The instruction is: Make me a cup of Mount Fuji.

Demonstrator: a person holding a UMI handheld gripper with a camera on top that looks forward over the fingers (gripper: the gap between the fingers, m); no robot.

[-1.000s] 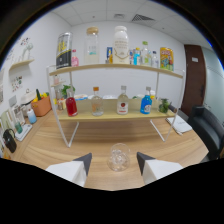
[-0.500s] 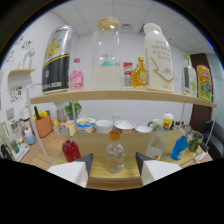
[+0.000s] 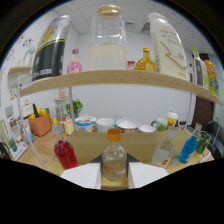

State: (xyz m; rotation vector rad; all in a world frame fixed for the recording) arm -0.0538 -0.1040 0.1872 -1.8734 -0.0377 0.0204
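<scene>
Clear round glass bottle with an orange cap [image 3: 114,159] stands between the white flat fingers [image 3: 82,176] of the spread gripper [image 3: 114,176], beside a squat red-liquid bottle [image 3: 66,153] on the wooden shelf [image 3: 90,145].

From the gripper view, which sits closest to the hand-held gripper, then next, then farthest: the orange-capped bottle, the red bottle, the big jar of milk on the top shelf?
1. Orange-capped bottle: between the hand-held gripper's fingers.
2. Red bottle: lower shelf, beside the left finger.
3. Big jar of milk: top shelf, high above.

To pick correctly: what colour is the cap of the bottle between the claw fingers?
Orange, on the small clear bottle; gripper view.
</scene>
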